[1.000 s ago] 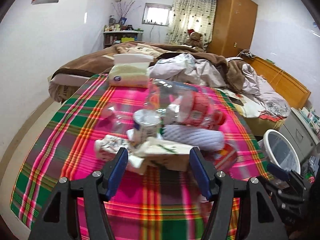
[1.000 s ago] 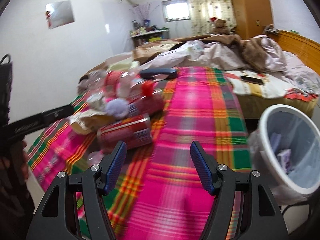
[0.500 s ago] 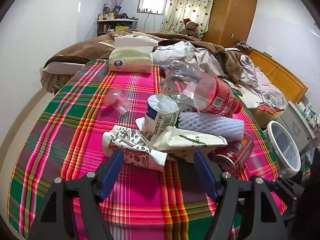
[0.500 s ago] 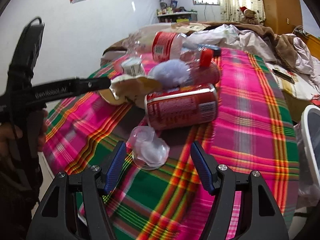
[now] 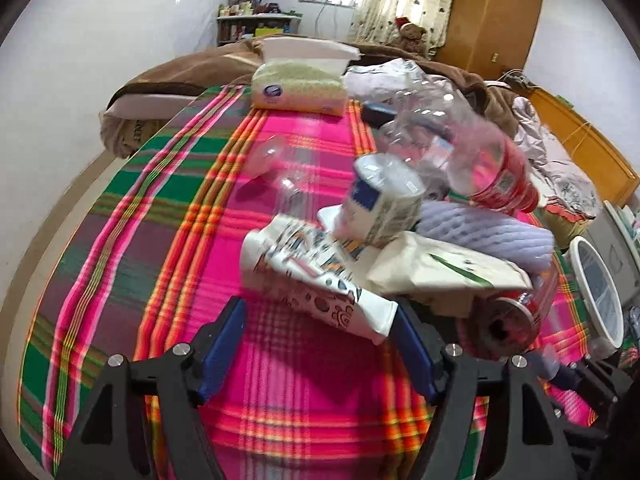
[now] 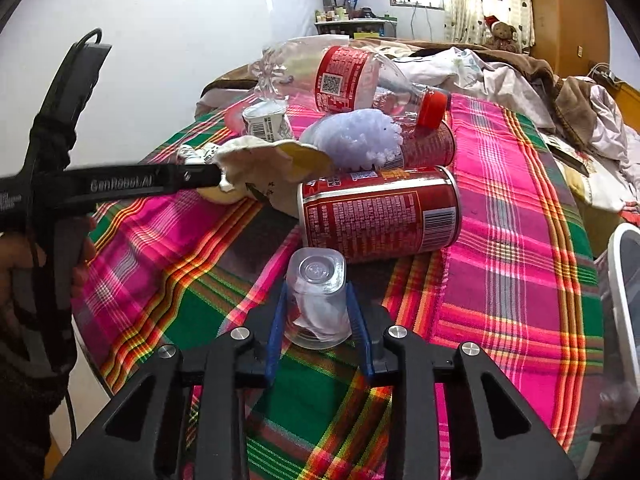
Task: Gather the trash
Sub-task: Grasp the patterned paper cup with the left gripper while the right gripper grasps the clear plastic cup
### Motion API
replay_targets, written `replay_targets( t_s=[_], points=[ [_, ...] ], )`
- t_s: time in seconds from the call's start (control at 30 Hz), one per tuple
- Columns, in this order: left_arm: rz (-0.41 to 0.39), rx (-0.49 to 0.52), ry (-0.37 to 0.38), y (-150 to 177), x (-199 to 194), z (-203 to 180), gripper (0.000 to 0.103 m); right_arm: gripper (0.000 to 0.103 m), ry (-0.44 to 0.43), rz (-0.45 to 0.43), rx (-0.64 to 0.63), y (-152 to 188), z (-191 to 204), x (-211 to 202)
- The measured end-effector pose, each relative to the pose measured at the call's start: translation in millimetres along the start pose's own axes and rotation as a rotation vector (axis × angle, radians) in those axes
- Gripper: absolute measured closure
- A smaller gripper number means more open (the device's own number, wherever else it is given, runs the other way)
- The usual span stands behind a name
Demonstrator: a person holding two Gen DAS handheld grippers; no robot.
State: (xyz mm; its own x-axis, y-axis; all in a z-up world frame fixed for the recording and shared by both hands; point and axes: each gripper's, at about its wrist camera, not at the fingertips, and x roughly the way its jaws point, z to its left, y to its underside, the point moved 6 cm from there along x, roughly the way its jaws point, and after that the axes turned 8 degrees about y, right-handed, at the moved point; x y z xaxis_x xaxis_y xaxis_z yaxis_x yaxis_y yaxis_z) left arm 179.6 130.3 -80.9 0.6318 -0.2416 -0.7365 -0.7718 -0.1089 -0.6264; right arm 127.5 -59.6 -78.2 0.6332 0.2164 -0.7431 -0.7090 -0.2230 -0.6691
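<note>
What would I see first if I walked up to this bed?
The heap of trash on the bright pink and green blanket: a red can on its side, a crushed plastic bottle behind it, and a patterned paper wrapper. Nearest, the right gripper has its blue fingers shut on a small clear plastic cup. The left gripper is open at the wrapper.
</note>
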Motion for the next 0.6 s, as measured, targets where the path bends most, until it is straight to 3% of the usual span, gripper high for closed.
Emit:
replay_targets(
  t_s=[0.07,0.23,0.4,0.6],
  points=[
    [-0.008,-0.017,-0.001,1.4,-4.0,7.8,0.028,0.072,0.001,0.000,0.006,-1.3,-1.5,1.1],
    [-0.007,-0.042,-0.089,4.3,-13.9,32.7,0.028,0.072,0.006,0.000,0.011,0.5,-2.0,-0.7],
    [-0.054,-0.093,-0.021,-5.5,-18.7,35.9,0.028,0.072,0.012,0.002,0.020,0.0,-2.5,-0.2],
    [-0.008,-0.122,-0.018,-12.1,9.5,31.2,0.028,0.072,0.033,-0.006,0.038,-0.3,-8.8,-2.2]
  ],
)
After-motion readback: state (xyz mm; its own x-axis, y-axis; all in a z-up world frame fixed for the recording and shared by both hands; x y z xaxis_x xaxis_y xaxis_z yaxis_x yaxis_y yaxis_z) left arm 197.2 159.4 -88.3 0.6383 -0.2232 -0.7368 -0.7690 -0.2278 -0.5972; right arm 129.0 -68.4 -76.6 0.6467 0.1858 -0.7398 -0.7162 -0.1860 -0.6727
